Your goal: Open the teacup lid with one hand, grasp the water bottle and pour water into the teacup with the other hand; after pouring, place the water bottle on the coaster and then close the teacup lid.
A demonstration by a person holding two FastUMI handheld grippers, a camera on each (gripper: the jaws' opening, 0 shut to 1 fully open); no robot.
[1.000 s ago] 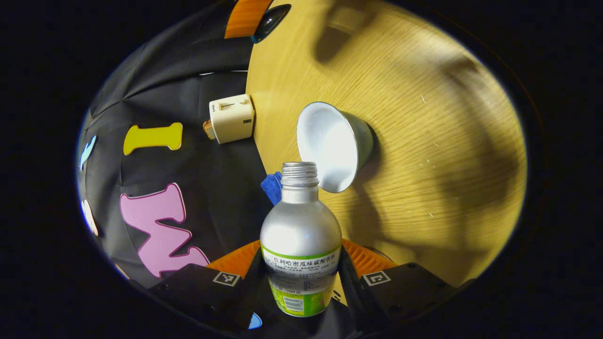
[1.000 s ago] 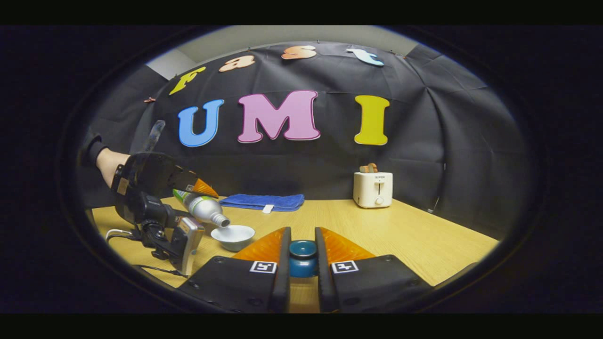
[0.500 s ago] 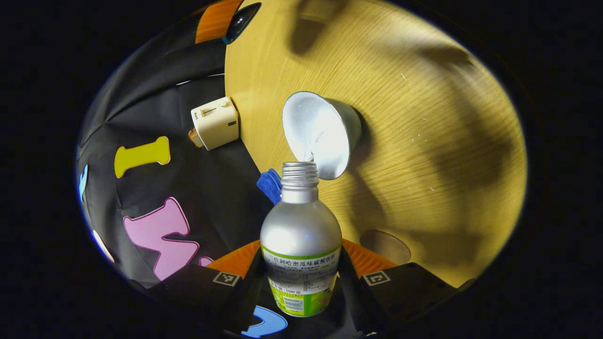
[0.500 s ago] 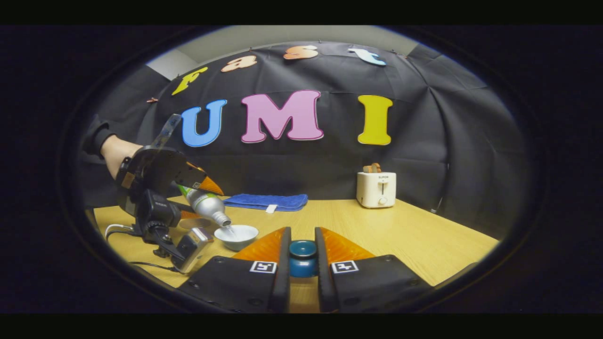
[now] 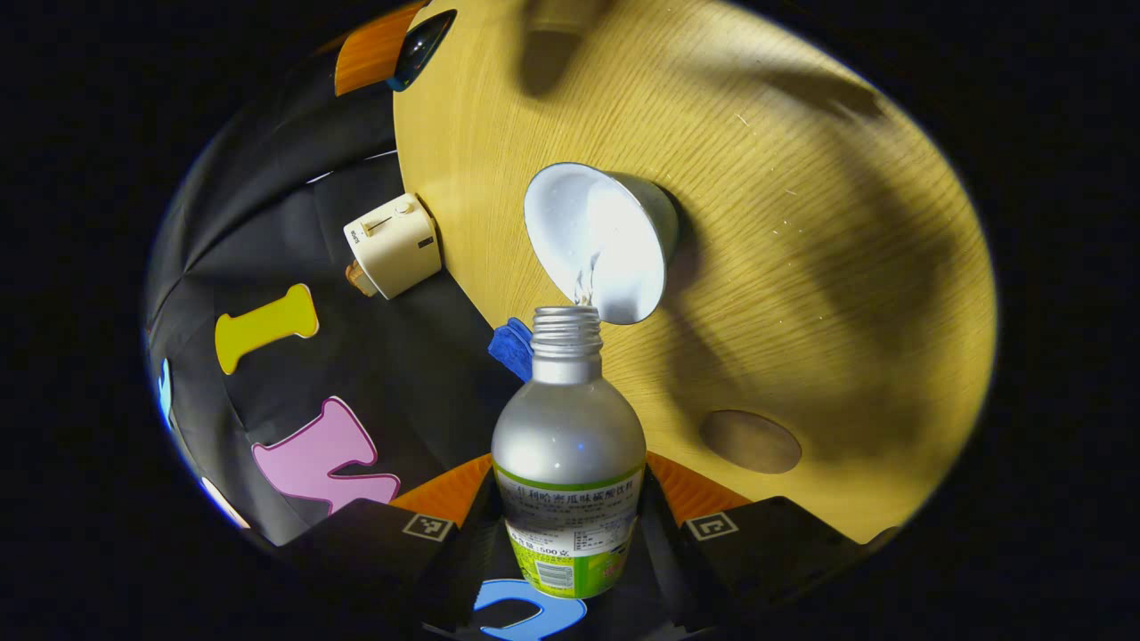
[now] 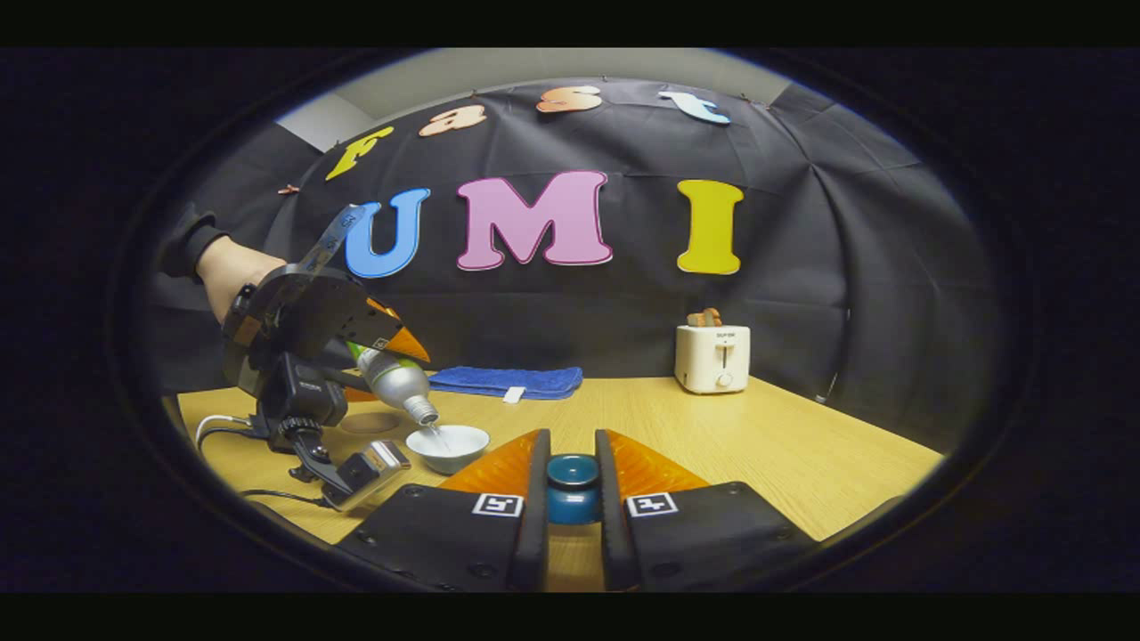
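left claw (image 5: pixel 570 521) clenched on tilted silver metal bottle (image 5: pixel 568 445) | water poured into white teacup (image 5: pixel 598 242) | right claw (image 6: pixel 572 485) clenched on blue lid knob (image 6: pixel 572 488)

Black cloth wall (image 6: pixel 846 267), wooden table (image 6: pixel 757 445)

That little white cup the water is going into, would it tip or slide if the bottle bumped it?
Probably yes. The teacup looks small and thin-walled, flaring from a narrow foot to a wide rim, so a knock near the rim could tip it. It stands loose on the smooth wooden table, so it might slide. The water from the bottle adds some weight, which may steady it slightly.
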